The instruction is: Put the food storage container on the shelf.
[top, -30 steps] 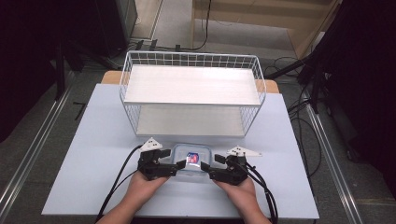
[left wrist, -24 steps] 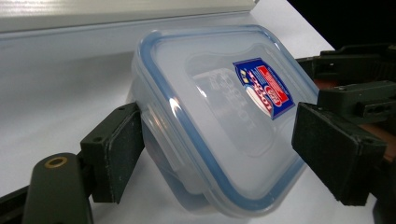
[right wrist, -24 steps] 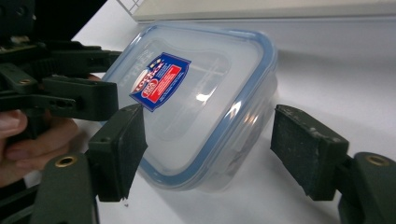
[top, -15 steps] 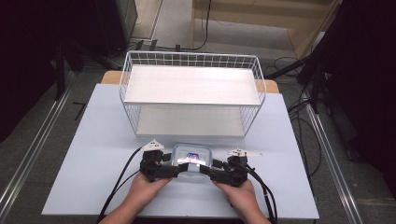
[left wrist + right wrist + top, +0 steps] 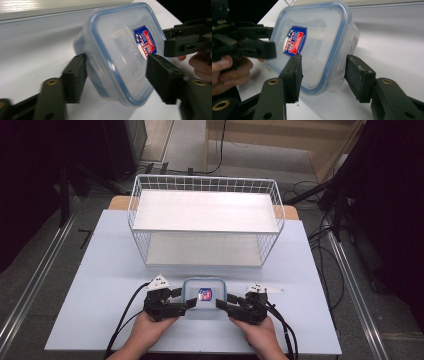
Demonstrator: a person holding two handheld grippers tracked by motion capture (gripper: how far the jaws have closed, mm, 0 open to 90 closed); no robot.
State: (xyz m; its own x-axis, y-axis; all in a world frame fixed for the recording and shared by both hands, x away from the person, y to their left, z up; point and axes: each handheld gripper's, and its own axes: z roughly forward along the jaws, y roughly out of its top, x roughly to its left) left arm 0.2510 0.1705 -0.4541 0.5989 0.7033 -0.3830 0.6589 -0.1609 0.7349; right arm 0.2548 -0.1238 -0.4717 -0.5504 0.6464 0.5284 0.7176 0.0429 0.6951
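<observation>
Clear plastic box with a blue-rimmed lid and a red-and-blue label sits near the front edge of the pale surface, about midway along it, just in front of the white wire basket. Same spot as a second ago; no visible shift.

Left gripper comes in at the box's left end, right gripper at its right end, each held in a hand at the front edge. A second ago both sat slightly farther out from the box; now their tips meet its ends.

Left gripper view: the box fills the gap between the jaws. One pad lies against the side wall below the lid rim, the other overlaps the lid's near corner. Jaws have just been closing, box between them. Firm pinch or mere contact: cannot tell.

Right gripper view: the box again lies between the jaws. One pad overlaps the lid edge below the label, the other stands a little off the side wall with a gap showing. Jaws have just been closing, not yet clamped.

Basket stays put at the back half of the surface.
</observation>
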